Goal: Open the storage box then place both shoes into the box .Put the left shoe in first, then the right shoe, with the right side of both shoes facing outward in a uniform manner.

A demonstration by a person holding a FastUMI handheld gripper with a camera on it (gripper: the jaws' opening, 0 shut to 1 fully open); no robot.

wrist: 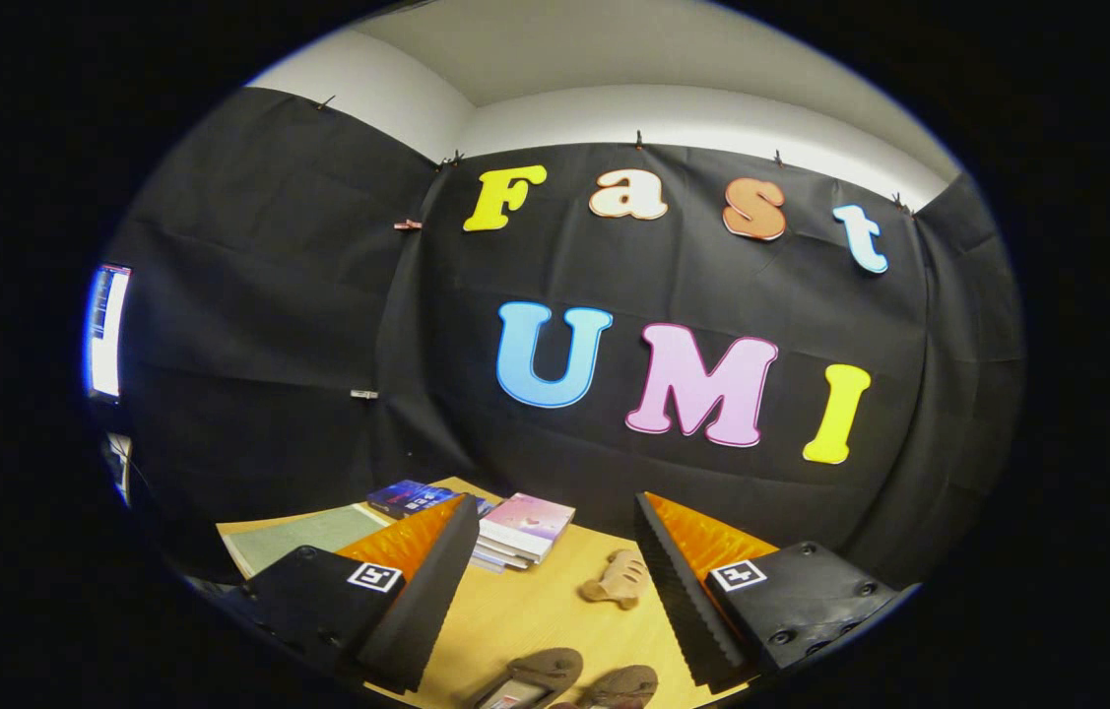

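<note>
Hovering above the wooden table (pixel 535 620), the gripper (pixel 555 532) has its two fingers spread wide apart, released, with nothing between them but bare tabletop. Both fingers point toward the black cloth wall at the far side of the table.

Taking the table as the landmark: the two shoes (pixel 569 679) lie on its near edge, side by side and close together, below the gap between the fingers. Just their rounded brown ends are in sight, so I cannot tell which is the left shoe and which the right. Farther along the table, just beside the inner edge of the right finger, lies a small tan, paw-shaped object (pixel 619 578), flat on the wood and well apart from the shoes.

Toward the table's far edge, beyond the left finger's tip, sits a stack of books (pixel 525 527) with a pale pink cover on top. Another book with a dark blue cover (pixel 407 495) lies just behind the left finger, near the stack. A greenish mat (pixel 303 534) covers the table's left part, partly hidden by the left finger. Off the table's left side, a lit screen (pixel 107 330) glows against the wall.
</note>
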